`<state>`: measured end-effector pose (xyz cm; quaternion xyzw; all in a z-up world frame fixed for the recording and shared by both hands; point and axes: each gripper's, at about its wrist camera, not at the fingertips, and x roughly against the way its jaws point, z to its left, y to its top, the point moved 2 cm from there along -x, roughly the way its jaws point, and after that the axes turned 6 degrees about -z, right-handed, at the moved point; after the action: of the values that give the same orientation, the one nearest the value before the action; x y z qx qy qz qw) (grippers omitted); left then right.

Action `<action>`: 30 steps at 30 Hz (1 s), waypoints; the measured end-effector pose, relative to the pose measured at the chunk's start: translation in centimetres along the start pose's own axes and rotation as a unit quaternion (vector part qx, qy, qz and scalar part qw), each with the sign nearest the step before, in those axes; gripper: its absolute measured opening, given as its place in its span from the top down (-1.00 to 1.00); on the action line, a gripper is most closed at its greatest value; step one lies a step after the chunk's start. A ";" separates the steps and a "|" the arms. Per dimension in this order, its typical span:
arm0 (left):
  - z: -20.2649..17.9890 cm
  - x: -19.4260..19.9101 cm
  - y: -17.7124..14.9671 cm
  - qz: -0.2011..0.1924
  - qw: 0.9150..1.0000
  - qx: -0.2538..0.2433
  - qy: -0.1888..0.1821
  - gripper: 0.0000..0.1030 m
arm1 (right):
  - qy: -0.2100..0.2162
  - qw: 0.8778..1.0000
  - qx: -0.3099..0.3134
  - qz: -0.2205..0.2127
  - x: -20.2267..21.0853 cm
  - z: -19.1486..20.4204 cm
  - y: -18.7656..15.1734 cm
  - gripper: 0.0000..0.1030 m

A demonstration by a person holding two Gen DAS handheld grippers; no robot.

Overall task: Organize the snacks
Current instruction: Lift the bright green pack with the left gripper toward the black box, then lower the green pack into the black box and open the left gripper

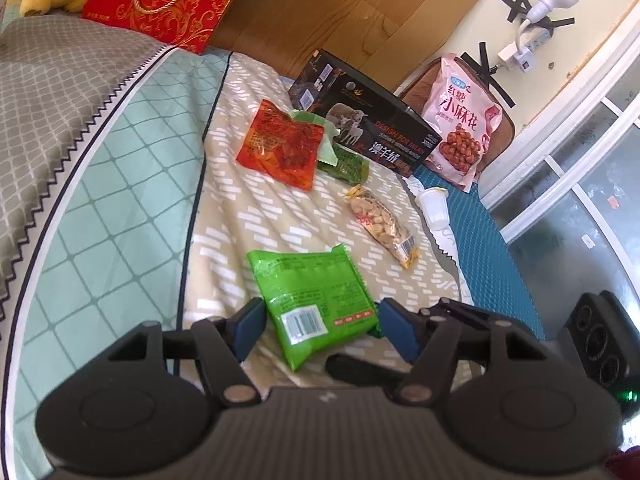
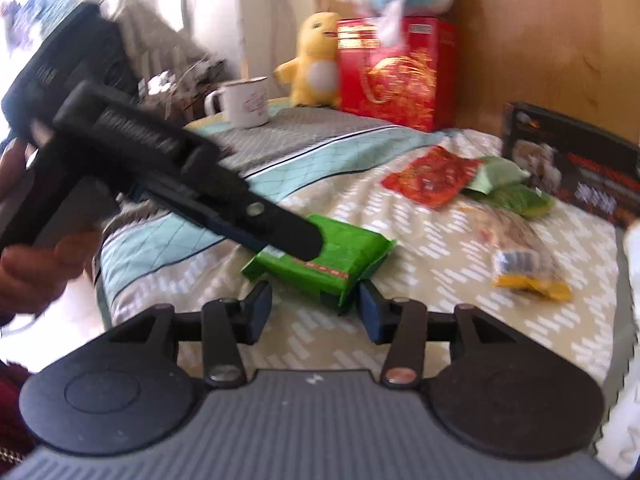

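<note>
The left gripper (image 1: pixel 320 328) has wide jaws around the green snack pack (image 1: pixel 312 300) on the bed (image 1: pixel 248 216). The right gripper (image 2: pixel 314 308), also wide, comes close. They might bump, or pinch only the crinkly edge and drop it.

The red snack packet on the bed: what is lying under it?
Under the red snack packet a pale green packet sticks out at its far edge, and a darker green packet lies beside. How far the pale one reaches underneath is hidden. Below is the patterned sheet.
</note>
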<state>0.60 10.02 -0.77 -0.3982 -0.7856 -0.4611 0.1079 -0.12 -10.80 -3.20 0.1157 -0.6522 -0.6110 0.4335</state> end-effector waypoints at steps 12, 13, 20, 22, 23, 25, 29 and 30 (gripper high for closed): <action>0.8 -0.1 0.1 -0.007 0.999 0.010 -0.034 -0.27 | -0.013 1.000 0.003 0.000 -0.1 0.4 0.0 0.00; 0.8 -0.1 0.1 -0.007 0.999 0.008 -0.034 -0.27 | -0.015 1.000 0.006 0.001 -0.1 0.4 0.0 0.01; 0.4 -0.2 0.2 -0.003 0.999 -0.005 -0.039 -0.24 | -0.023 1.000 0.017 0.000 -0.5 0.5 0.3 0.33; 0.3 -0.2 0.5 -0.005 0.999 -0.007 -0.036 -0.24 | -0.023 1.000 0.016 -0.007 -0.5 0.4 0.5 0.33; 0.3 -0.2 0.7 -0.006 0.999 -0.006 -0.037 -0.24 | -0.023 1.000 0.016 -0.011 -0.5 0.3 0.7 0.33; 0.2 -0.2 1.4 -0.010 0.999 -0.007 -0.039 -0.24 | -0.024 0.999 0.012 -0.021 -0.5 0.1 1.1 0.33; -1.0 -0.6 3.6 -0.020 0.998 -0.029 -0.042 -0.24 | -0.033 0.998 -0.002 -0.046 -0.4 -1.1 2.8 0.33; -1.4 -0.9 4.4 -0.023 0.998 -0.038 -0.042 -0.24 | -0.037 0.998 -0.003 -0.053 -0.4 -1.5 3.4 0.33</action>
<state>4.11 9.53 2.31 -0.4031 -0.7802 -0.4758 0.0491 2.45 -10.81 -0.51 0.1259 -0.6592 -0.6388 0.3763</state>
